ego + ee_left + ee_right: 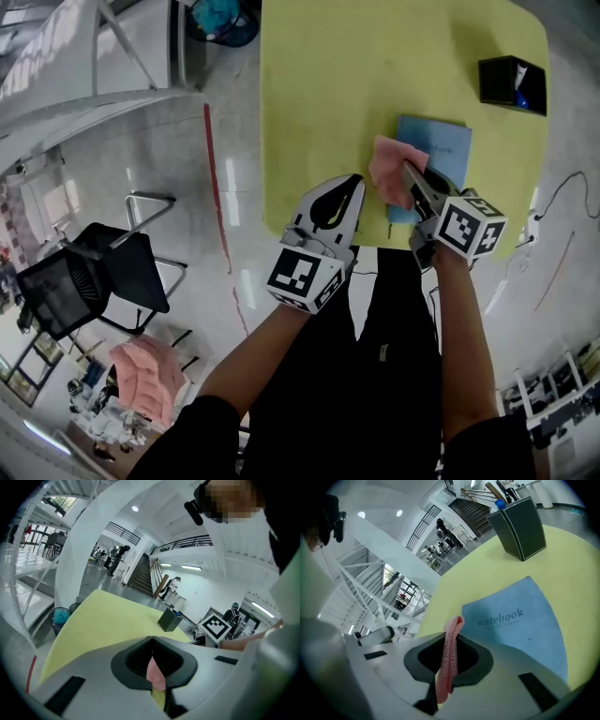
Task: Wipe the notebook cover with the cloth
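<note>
A blue notebook (441,148) (520,625) lies on the yellow table (356,75) near its front edge. My right gripper (410,171) (451,637) is shut on a pink cloth (392,171) (449,663), which hangs at the notebook's near left corner. The left gripper (357,183) (152,639) hovers over the table's front edge just left of the cloth, its jaws closed together. A sliver of pink shows through the slit between them in the left gripper view; nothing is seen held there.
A black pen holder (512,82) (519,524) (169,619) stands at the table's far right. On the floor to the left are a black chair (94,281), a red line (217,192) and a bin (221,19).
</note>
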Tool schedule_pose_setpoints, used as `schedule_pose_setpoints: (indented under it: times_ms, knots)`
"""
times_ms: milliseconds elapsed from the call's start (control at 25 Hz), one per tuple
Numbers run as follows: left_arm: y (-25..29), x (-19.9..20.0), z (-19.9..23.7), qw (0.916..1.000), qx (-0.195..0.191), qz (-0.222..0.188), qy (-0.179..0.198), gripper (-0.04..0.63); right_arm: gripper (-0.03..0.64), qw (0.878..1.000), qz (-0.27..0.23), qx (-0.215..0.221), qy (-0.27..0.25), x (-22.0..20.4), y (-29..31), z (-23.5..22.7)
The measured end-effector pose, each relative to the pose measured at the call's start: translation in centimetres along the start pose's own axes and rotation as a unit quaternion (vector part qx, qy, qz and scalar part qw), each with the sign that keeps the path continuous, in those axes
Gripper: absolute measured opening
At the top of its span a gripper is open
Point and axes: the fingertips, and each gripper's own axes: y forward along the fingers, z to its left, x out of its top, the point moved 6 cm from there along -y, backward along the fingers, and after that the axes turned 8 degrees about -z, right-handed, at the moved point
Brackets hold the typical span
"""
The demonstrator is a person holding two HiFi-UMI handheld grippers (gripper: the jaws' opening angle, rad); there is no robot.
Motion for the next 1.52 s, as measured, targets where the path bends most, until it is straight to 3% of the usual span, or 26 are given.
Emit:
schedule_pose_setpoints:
  times_ms: [200,360,560,680,1080,1520]
  knots:
    - [-1.1,-0.4,1.1,0.9999,-0.004,0.009,0.003,0.015,0.041,0.998,0.021,-0.045,-0.037,-1.5,1.7,-0.6]
    - [-2.0,-0.6,1.1,0.9995,-0.008,0.019,0.025,0.015,0.041,0.996,0.009,-0.067,-0.057,-1.4,1.7,-0.4]
    - [-2.5,-1.0,1.1,0.9995,0.006,0.019,0.023,0.015,0.041,0.996,0.019,-0.063,-0.057,-1.7,1.6,-0.4]
    - [-2.4,-1.3,0.3,0.9991,0.0,0.019,0.037,0.015,0.041,0.997,0.021,-0.057,-0.053,-1.6,1.7,-0.6]
    - [-1.3,-3.0,-3.3,0.9992,-0.019,0.024,0.026,0.015,0.041,0.997,0.031,-0.054,-0.051,-0.9,1.2,-1.7]
    - [-0.4,-3.0,-3.1,0.9996,-0.004,0.026,0.013,0.015,0.04,0.997,0.033,-0.054,-0.05,-0.5,0.0,-3.0]
